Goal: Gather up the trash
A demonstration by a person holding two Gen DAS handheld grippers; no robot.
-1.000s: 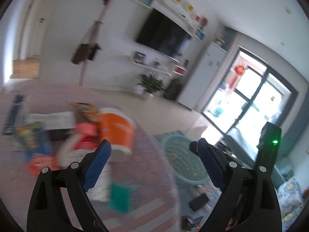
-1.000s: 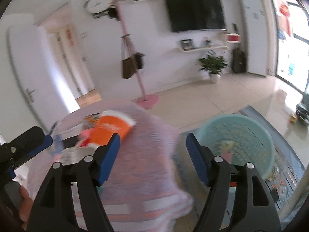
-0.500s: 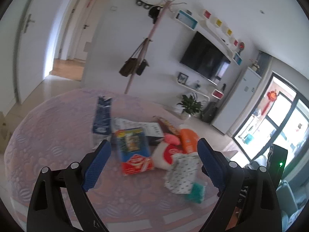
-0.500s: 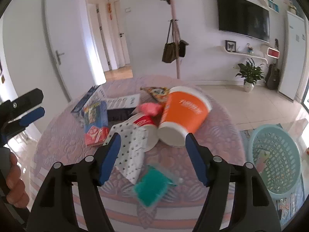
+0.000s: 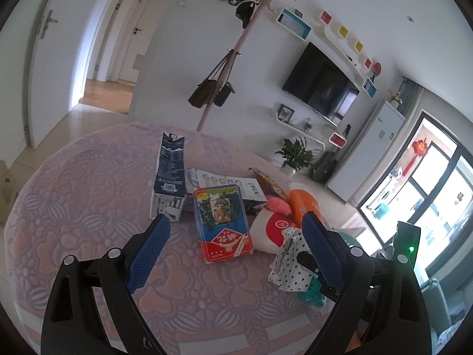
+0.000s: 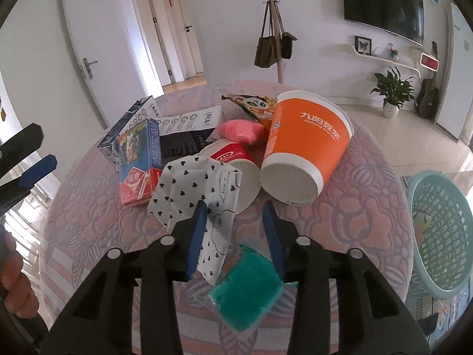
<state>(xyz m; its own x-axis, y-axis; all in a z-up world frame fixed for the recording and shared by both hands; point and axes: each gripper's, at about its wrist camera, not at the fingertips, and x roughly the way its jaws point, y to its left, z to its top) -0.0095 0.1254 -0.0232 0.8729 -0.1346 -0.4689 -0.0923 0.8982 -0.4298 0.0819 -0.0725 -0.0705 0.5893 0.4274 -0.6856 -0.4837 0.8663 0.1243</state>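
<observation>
Trash lies on a round table with a pink patterned cloth (image 6: 360, 204). A large orange paper cup (image 6: 304, 148) lies on its side beside a red-and-white cup (image 6: 236, 162). A white heart-print wrapper (image 6: 195, 195) and a teal packet (image 6: 248, 290) lie nearest. My right gripper (image 6: 235, 210) is open above the teal packet and holds nothing. My left gripper (image 5: 233, 222) is open over a red-and-blue box (image 5: 221, 222), apart from it. A dark blue carton (image 5: 170, 171) stands behind it.
A teal plastic basket (image 6: 437, 230) stands on the floor right of the table. A pink lump (image 6: 242, 128), a snack bag (image 6: 254, 105) and a printed leaflet (image 6: 189, 122) lie at the back of the pile. A coat stand (image 5: 230, 65) is behind the table.
Both grippers swung left from the basket back over the table. The right gripper moved down and closer to the teal packet, and its fingers narrowed. The left stays wide open.
</observation>
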